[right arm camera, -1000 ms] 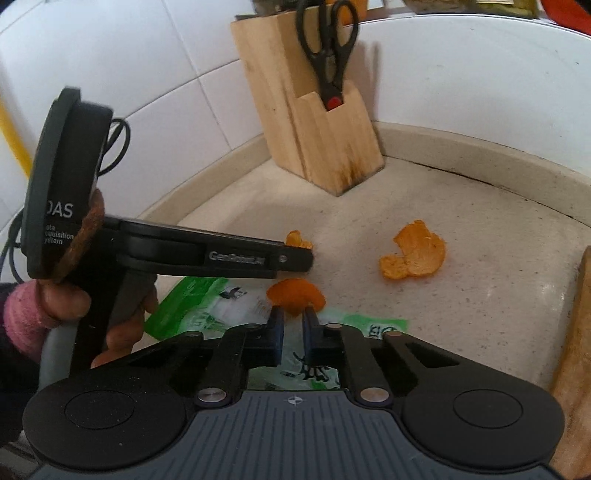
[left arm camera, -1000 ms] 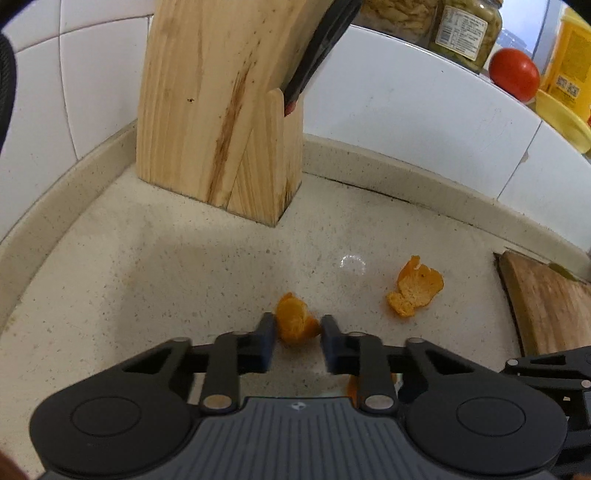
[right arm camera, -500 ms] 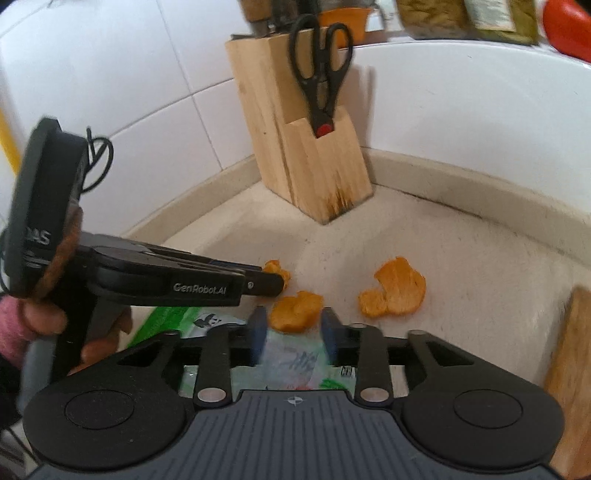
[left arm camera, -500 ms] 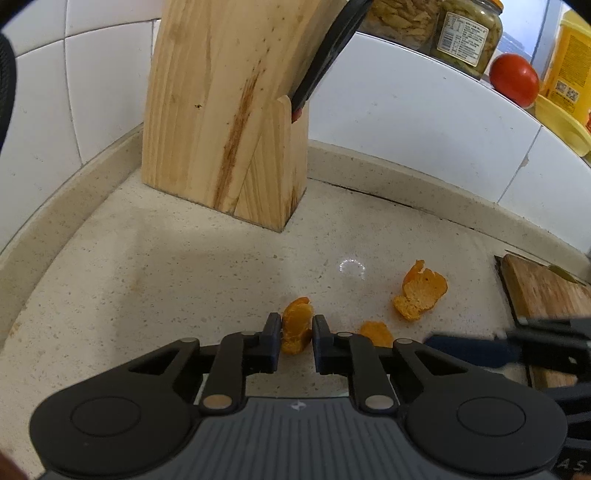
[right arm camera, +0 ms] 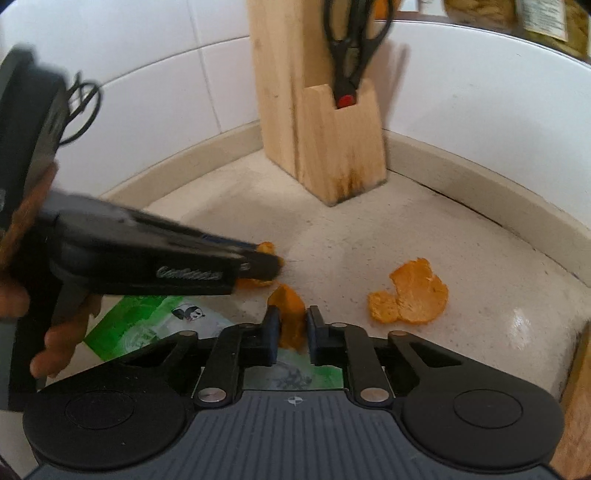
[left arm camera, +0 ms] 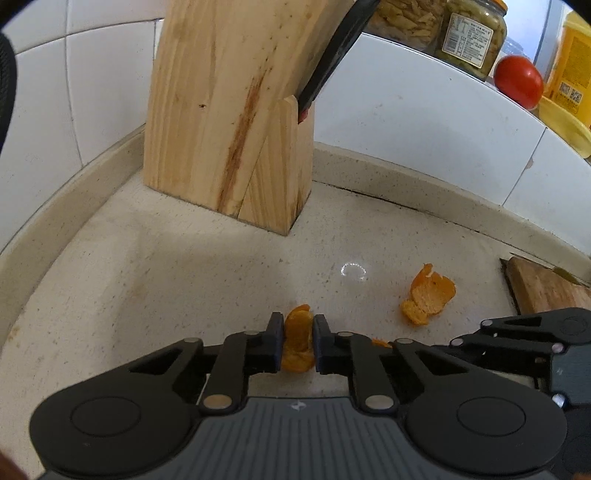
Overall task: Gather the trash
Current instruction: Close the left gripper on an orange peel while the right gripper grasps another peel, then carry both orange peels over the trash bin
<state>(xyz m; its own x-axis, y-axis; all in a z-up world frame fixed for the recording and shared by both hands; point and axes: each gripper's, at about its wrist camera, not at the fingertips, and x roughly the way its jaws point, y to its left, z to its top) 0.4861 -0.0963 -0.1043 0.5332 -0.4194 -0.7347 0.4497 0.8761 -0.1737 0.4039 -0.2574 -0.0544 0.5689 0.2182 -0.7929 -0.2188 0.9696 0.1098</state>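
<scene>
In the left wrist view my left gripper (left arm camera: pixel 298 332) is shut on a small orange peel (left arm camera: pixel 297 343), just above the speckled counter (left arm camera: pixel 184 288). My right gripper (right arm camera: pixel 292 328) is shut on another orange peel (right arm camera: pixel 288 310) over a green wrapper (right arm camera: pixel 147 325). A larger curled peel (left arm camera: pixel 428 295) lies loose on the counter to the right, also seen as the flat peel (right arm camera: pixel 413 293) in the right wrist view. From the right wrist, the left gripper (right arm camera: pixel 264 258) reaches in from the left with its peel (right arm camera: pixel 266 246) at the tip.
A wooden knife block (left arm camera: pixel 229 122) with black scissors (right arm camera: pixel 354 44) stands in the tiled corner. A wooden cutting board (left arm camera: pixel 546 288) lies at the right. Jars (left arm camera: pixel 469 33), a tomato (left arm camera: pixel 519 81) and a yellow container (left arm camera: pixel 569 74) sit on the ledge. A hand (right arm camera: pixel 55 350) holds the left tool.
The left gripper shut on its peel and holds it. The right gripper opened around the second peel, then shut on it, and moved closer to the knife block.
</scene>
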